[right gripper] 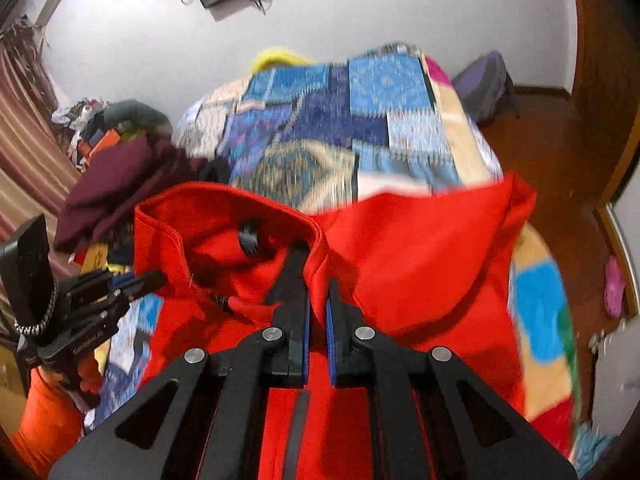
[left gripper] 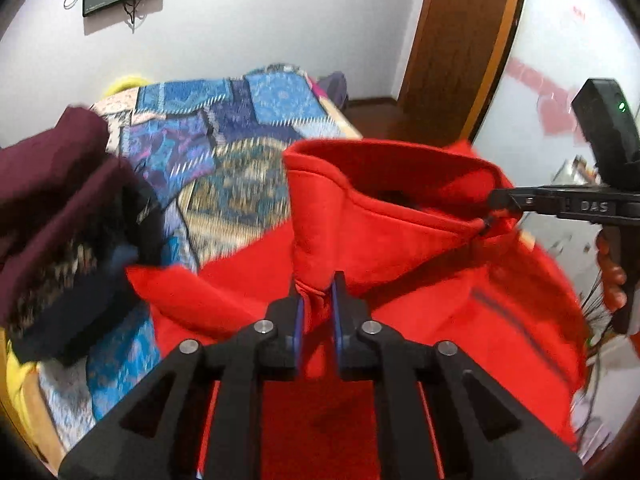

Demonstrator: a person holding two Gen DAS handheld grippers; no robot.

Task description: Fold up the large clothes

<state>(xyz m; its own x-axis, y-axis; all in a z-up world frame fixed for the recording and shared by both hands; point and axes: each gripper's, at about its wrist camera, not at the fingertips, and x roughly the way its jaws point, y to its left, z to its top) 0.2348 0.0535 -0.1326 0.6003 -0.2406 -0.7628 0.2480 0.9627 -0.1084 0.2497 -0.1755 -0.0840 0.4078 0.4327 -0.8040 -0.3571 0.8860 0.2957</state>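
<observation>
A large red fleece jacket [left gripper: 400,240] with a high collar hangs lifted above the bed, held by both grippers. My left gripper [left gripper: 316,300] is shut on a fold of red fabric by the left side of the collar. My right gripper [right gripper: 318,304] is shut on the collar edge at its other side. The right gripper also shows in the left wrist view [left gripper: 504,202], pinching the collar near the zipper end. The left gripper shows in the right wrist view [right gripper: 144,280] at the jacket's [right gripper: 420,248] left edge.
A bed with a blue patchwork blanket [left gripper: 224,152] lies under the jacket. A pile of maroon and dark clothes [left gripper: 60,208] sits on its left side. A wooden door [left gripper: 460,48] stands at the right. A purple bag [right gripper: 484,84] lies on the floor beyond the bed.
</observation>
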